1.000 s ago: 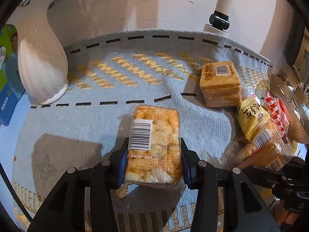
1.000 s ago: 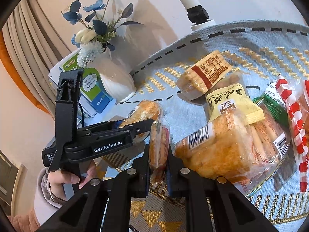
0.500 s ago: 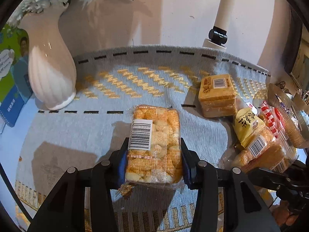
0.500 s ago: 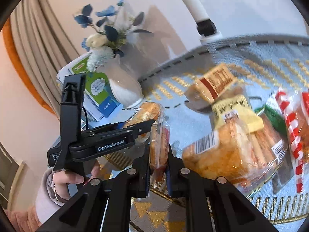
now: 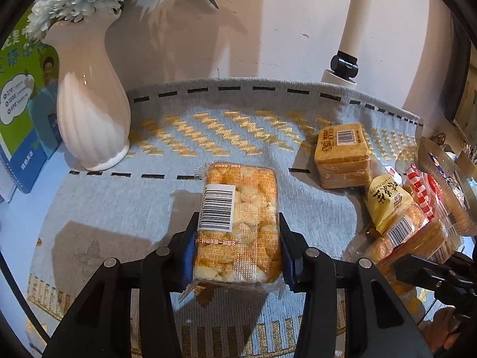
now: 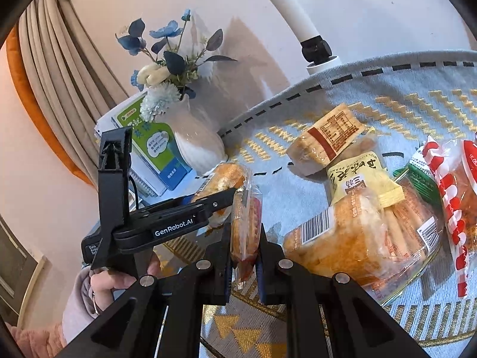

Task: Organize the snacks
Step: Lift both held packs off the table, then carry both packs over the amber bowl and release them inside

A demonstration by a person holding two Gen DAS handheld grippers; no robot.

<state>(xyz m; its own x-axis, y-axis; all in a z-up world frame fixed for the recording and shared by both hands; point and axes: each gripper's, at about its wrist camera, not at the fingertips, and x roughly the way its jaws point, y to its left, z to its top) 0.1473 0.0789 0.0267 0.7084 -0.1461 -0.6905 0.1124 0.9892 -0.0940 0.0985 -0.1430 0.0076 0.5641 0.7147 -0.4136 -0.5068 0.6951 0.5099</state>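
My left gripper (image 5: 237, 223) is shut on a clear-wrapped pastry packet (image 5: 238, 208) with a barcode label, its blue pads pressing both long sides, just above the blue-and-gold cloth (image 5: 119, 208). In the right wrist view that same gripper (image 6: 179, 220) reaches in from the left, held by a hand (image 6: 119, 280). My right gripper (image 6: 245, 238) is shut on a thin red-and-orange snack packet (image 6: 246, 217) that stands on edge between the pads. A glass bowl (image 6: 417, 280) to its right holds several snack packets.
A square cake packet (image 5: 342, 155) and a yellow packet (image 5: 384, 205) lie right of centre on the cloth. A white vase with flowers (image 5: 89, 113) and green-blue books (image 5: 21, 104) stand at the back left. A white lamp post (image 5: 342, 68) rises by the wall.
Both views have tilted upward, so the table sits lower and more wall and flowers show. Each gripper still holds its packet as before.
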